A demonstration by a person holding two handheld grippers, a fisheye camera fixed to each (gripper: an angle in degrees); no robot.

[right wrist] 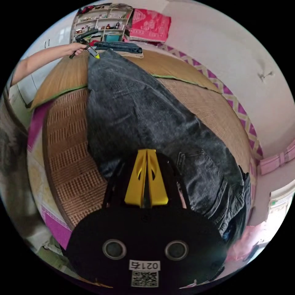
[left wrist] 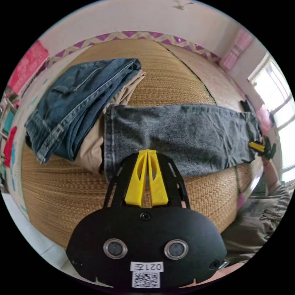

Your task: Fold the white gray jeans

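The gray jeans (left wrist: 184, 135) lie stretched lengthwise across a woven mat, legs laid one on the other. In the left gripper view my left gripper (left wrist: 147, 152) is shut on the jeans' near edge close to the hem. The right gripper (left wrist: 257, 147) shows small at the far waist end, held by a hand. In the right gripper view my right gripper (right wrist: 147, 151) is shut on the near edge of the jeans (right wrist: 132, 110) beside the back pocket at the waist. The left gripper (right wrist: 93, 53) shows far off at the hem corner, in a person's hand (right wrist: 75, 48).
A folded blue pair of jeans (left wrist: 76, 101) rests on beige trousers (left wrist: 92, 147) just beyond the hem end. The woven mat (left wrist: 172, 76) extends behind the jeans to the wall. A shelf (right wrist: 101, 21) stands beyond the far end. A person's sleeve (left wrist: 261, 212) is at the mat's edge.
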